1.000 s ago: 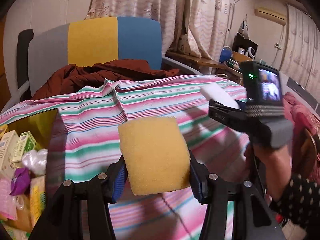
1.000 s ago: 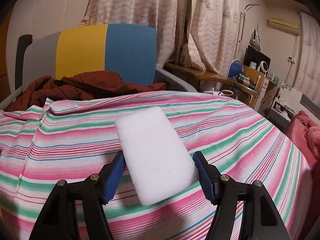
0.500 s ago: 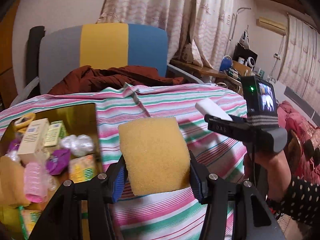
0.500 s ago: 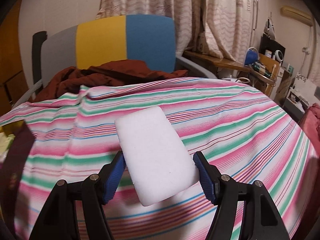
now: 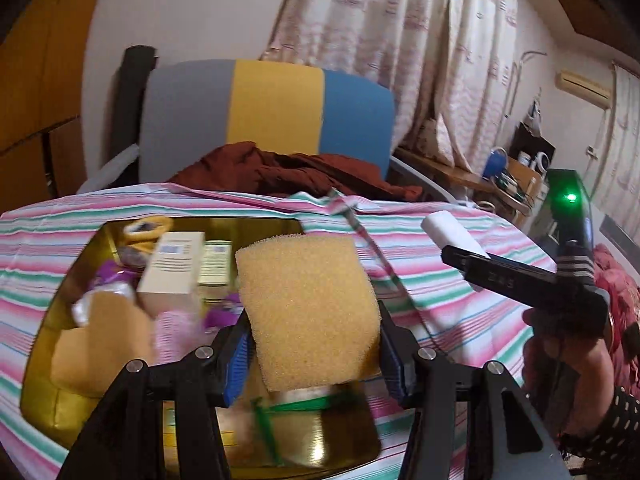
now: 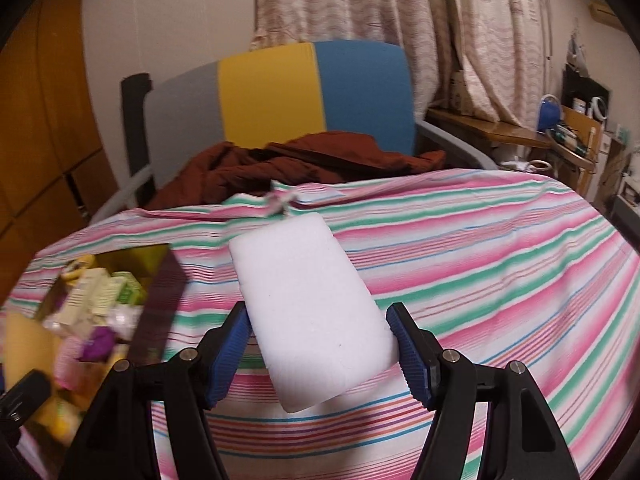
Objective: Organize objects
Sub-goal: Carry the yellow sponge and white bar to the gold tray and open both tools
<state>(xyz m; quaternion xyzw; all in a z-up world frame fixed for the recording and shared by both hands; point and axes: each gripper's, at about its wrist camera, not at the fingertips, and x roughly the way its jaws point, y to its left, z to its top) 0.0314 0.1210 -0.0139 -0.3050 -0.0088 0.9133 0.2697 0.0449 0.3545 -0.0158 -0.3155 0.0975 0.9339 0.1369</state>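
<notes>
The left tool [image 5: 312, 354], clamping a yellow porous sponge block [image 5: 308, 312], has swung over the gold tray [image 5: 38, 376] at lower left, ready to drop, while the right tool [image 6: 322, 354] grips a white foam block [image 6: 310, 320].

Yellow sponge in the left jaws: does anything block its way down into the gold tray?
No barrier shows. The yellow sponge hangs over the gold tray, which is open-topped but crowded with boxes and another sponge on its left; bare floor shows near its front right.
</notes>
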